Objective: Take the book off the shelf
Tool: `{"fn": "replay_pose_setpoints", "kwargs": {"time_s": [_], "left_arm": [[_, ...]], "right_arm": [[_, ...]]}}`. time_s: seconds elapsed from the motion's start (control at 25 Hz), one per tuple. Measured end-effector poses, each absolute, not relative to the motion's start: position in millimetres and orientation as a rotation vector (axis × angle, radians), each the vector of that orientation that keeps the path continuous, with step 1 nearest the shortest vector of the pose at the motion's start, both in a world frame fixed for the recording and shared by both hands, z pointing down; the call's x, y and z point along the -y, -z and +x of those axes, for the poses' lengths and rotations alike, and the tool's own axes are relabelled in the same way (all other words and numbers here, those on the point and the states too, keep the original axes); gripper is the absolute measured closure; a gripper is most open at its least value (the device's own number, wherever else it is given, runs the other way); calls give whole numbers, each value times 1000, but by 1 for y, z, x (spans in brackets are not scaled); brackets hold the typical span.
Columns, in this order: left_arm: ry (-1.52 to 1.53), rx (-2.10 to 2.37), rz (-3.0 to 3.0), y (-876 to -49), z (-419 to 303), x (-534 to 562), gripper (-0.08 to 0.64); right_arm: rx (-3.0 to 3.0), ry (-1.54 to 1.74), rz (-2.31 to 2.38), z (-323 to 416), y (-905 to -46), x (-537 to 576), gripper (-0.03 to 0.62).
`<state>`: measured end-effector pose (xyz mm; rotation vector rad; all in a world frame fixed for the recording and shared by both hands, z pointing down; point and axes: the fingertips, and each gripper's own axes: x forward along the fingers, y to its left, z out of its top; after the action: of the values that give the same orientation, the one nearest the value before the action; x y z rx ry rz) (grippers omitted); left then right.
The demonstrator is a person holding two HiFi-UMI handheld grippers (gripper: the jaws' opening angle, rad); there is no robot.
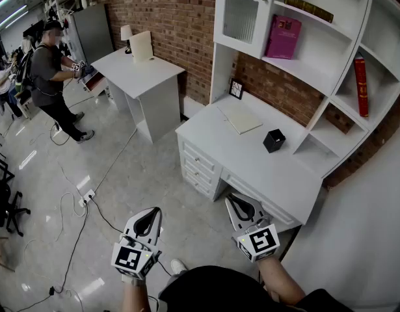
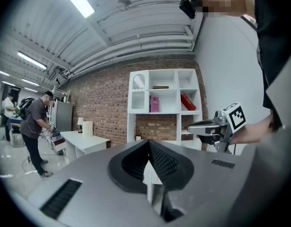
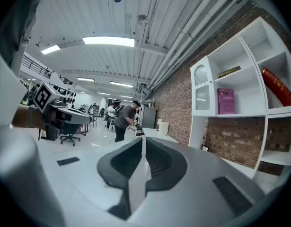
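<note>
On the white shelf unit (image 1: 330,77) over the desk (image 1: 278,174), a magenta book (image 1: 282,36) stands upright in the middle bay. A red book (image 1: 361,86) leans in the right bay, and a dark book (image 1: 307,8) lies flat on the top shelf. Both grippers hang low in front of the desk, well short of the shelf. My left gripper (image 1: 147,221) is shut and holds nothing. My right gripper (image 1: 239,205) is shut and empty too. In the left gripper view its jaws (image 2: 148,145) point at the shelf. In the right gripper view the magenta book (image 3: 226,101) shows to the right.
A black cube holder (image 1: 274,140), a pale pad (image 1: 239,117) and a small picture frame (image 1: 236,88) are on the desk. A second white table (image 1: 138,70) stands at the left. A person (image 1: 50,70) stands beyond it. Cables (image 1: 76,207) trail over the floor.
</note>
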<state>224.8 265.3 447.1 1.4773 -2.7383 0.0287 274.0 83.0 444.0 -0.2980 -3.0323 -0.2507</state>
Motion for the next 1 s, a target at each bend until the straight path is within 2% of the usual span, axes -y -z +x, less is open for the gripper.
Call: {"fn": "replay_pose_setpoints", "kwargs": {"time_s": [0.4,0.56,1.0], "left_arm": [[-65,2759,1471,-448,178,-305,552],[-59,2750,1425,-454,163,-344,552],[-36,2829,1231,-481,98,-451,552]], "right_arm": [[3016,266,-341,227,-445,-130,560],[3014,165,-312,206,-450,-151,558],[2962,200,-359,141,-480,-220,558]]}}
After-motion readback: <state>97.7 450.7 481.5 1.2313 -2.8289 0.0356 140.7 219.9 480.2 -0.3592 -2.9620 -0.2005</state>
